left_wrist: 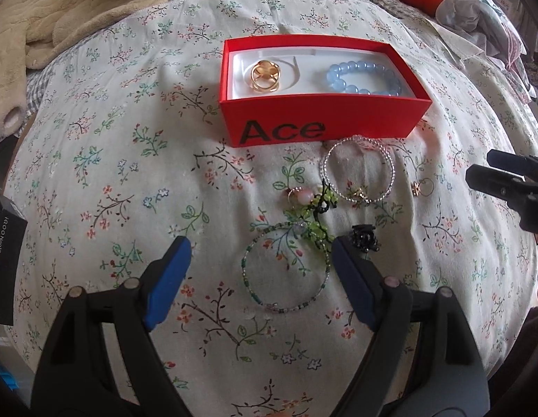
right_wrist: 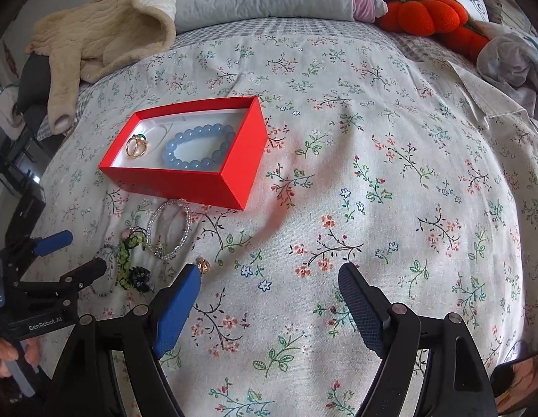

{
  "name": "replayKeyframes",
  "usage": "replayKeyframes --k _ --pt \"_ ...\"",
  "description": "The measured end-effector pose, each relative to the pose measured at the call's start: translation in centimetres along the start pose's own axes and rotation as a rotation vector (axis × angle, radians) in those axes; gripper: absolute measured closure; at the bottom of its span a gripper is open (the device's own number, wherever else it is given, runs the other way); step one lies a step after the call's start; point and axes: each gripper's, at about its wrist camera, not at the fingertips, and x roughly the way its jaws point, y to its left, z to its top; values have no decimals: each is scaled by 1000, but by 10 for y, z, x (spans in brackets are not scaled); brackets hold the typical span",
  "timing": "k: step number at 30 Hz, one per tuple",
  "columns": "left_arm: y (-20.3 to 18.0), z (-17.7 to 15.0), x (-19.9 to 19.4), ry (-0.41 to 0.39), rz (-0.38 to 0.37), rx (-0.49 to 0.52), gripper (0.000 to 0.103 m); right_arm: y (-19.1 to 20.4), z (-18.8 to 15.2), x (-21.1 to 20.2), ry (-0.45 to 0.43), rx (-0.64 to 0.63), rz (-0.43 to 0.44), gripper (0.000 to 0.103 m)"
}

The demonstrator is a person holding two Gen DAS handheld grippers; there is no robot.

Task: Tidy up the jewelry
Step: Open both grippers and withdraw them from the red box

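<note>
On the bed, a red box (left_wrist: 324, 118) sits open on the floral bedspread (left_wrist: 130, 173), already holding a gold ring (left_wrist: 263, 75) and a blue bead bracelet (left_wrist: 364, 78). The rest of the jewelry lies loose just in front of it: a clear bead bracelet (left_wrist: 359, 170), a green bead bracelet (left_wrist: 286, 267), a green beaded charm (left_wrist: 312, 215), a small black clip (left_wrist: 364, 239) and a small gold ring (left_wrist: 422, 187).

The left tongs (left_wrist: 260, 271) stand released above the green bead bracelet, empty. The right tongs (right_wrist: 269, 299) are also released and empty, over bare bedspread beside the small gold ring.

These pieces look light and limp; the strung bracelets should sag if pinched at one spot, so taking the strand across its width seems best. The soft cover gives underneath and the pieces overlap, so a neighbour may snag. There is open room to the right; the box wall stands close ahead.
</note>
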Motion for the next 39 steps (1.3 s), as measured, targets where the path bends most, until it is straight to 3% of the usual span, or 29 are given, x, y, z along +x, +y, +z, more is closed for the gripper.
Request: replayKeyframes --k 11,21,32,37,39 --pt "3 -23 7 14 -148 27 23 11 -19 12 42 -29 -5 20" --pt "8 -23 17 14 -139 87 33 33 -30 22 69 -107 -4 20" --pt "10 -22 18 6 -162 113 33 51 -26 18 31 -172 26 20" --pt "6 -24 20 -11 -134 138 33 65 -32 22 34 -237 30 20" --pt "4 -23 20 -9 -126 148 39 71 -34 23 32 -263 27 20"
